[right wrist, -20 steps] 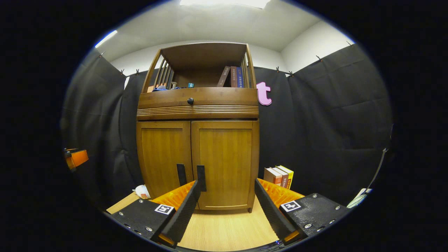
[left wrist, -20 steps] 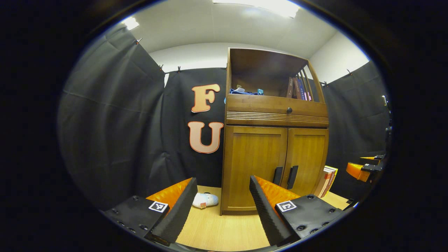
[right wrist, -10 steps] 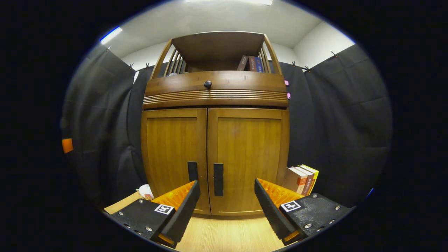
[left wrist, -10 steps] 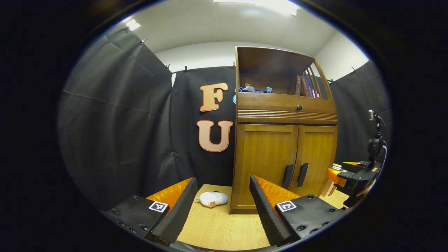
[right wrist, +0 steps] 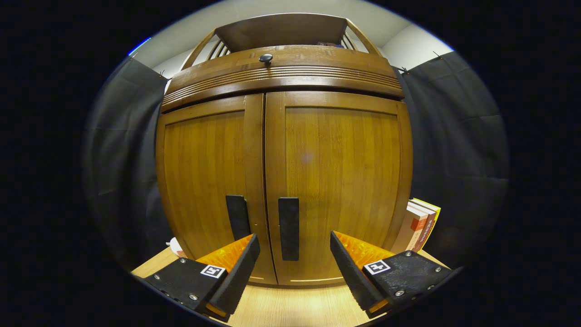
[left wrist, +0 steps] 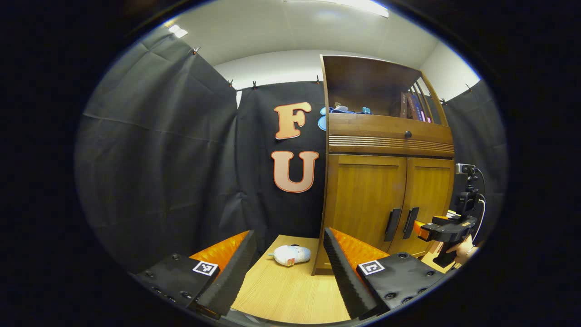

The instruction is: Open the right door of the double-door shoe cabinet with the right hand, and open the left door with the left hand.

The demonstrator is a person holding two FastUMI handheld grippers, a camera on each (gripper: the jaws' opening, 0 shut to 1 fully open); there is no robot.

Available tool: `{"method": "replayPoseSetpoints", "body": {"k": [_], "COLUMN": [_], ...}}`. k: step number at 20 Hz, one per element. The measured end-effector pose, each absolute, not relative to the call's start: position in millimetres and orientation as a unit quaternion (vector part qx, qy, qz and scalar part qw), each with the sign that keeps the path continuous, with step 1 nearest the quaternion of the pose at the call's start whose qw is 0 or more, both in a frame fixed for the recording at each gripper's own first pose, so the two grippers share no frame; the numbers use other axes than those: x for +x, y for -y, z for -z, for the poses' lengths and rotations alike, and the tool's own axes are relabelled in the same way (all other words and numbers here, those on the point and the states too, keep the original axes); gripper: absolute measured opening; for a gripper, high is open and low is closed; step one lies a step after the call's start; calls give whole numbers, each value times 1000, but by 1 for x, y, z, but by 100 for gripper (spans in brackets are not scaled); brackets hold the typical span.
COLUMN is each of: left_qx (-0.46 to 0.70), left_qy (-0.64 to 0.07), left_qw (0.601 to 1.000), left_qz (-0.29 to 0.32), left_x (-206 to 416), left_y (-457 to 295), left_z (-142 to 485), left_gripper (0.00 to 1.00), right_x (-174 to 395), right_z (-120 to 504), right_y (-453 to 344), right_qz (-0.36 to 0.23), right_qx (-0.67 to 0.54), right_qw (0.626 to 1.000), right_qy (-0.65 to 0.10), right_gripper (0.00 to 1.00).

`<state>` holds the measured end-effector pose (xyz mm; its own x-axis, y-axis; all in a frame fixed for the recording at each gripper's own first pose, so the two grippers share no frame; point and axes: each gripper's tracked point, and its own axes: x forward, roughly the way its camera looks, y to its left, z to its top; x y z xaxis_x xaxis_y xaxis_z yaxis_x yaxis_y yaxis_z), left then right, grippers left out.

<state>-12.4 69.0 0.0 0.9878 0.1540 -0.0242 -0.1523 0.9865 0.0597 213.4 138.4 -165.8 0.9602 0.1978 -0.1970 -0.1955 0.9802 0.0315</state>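
Note:
The wooden shoe cabinet [right wrist: 290, 172] stands with both doors closed. In the right gripper view the right door [right wrist: 340, 181] and its dark vertical handle [right wrist: 289, 228] are close ahead. My right gripper [right wrist: 292, 265] is open, and the handle stands just beyond the gap between its fingers, apart from both. The left door's handle [right wrist: 238, 217] is next to it. In the left gripper view the cabinet [left wrist: 386, 181] is off to the right. My left gripper [left wrist: 288, 259] is open over the floor, empty. The right gripper [left wrist: 442, 229] also shows there, near the door handles [left wrist: 401, 223].
Several books [right wrist: 420, 225] lean against the cabinet's right side. A small white plush toy [left wrist: 289, 255] lies on the wooden floor [left wrist: 281, 295] left of the cabinet. A drawer with a round knob [right wrist: 265, 58] and an open shelf sit above the doors. Black cloth walls surround.
My right gripper has moved much closer to the cabinet, bringing the right door's handle in front of its fingers. The left gripper's view has swung left, so the cabinet sits farther right.

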Motion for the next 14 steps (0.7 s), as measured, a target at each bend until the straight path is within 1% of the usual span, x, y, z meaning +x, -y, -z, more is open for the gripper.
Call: {"method": "replayPoseSetpoints", "body": {"k": [1,2,4,5,6,7,8,9,10,11,12,13,14], "left_qx": [30,31,32,32,32,33,33,33,32,32,31,31,32], "left_qy": [-16,-19,-24,-26,-29,-31,-31,-32,-33,-34,-35,-36,-37], "left_qw": [996,996,995,994,994,993,993,993,993,993,992,992,992], "left_qz": [-82,-86,-94,-98,-102,-105,-108,-110,-111,-113,-114,-116,-117], "left_x": [-11,-10,-6,-6,-5,-4,-3,-1,2,1,0,0,0], "left_y": [-74,-79,-86,-88,-89,-92,-94,-97,-97,-98,-98,-99,-99], "left_z": [2,3,6,9,10,12,12,12,13,13,13,14,14], "left_gripper": [93,93,93,92,92,92,93,93,93,93,93,93,93], "right_x": [218,225,239,243,249,255,259,264,268,272,273,276,277], "right_z": [172,179,191,195,198,200,200,201,203,205,206,208,210], "right_y": [-142,-145,-148,-150,-151,-153,-155,-158,-159,-161,-162,-163,-163], "right_qz": [-101,-102,-102,-101,-100,-100,-101,-100,-101,-101,-102,-101,-100], "right_qx": [7,10,19,26,31,34,35,35,35,33,31,27,25], "right_qw": [989,988,987,986,986,986,986,986,986,986,985,986,986], "right_qy": [-106,-112,-124,-127,-130,-130,-129,-127,-129,-131,-132,-132,-134], "right_gripper": [95,100,86,89,87,82,80,74,71,66,64,65,57]}}
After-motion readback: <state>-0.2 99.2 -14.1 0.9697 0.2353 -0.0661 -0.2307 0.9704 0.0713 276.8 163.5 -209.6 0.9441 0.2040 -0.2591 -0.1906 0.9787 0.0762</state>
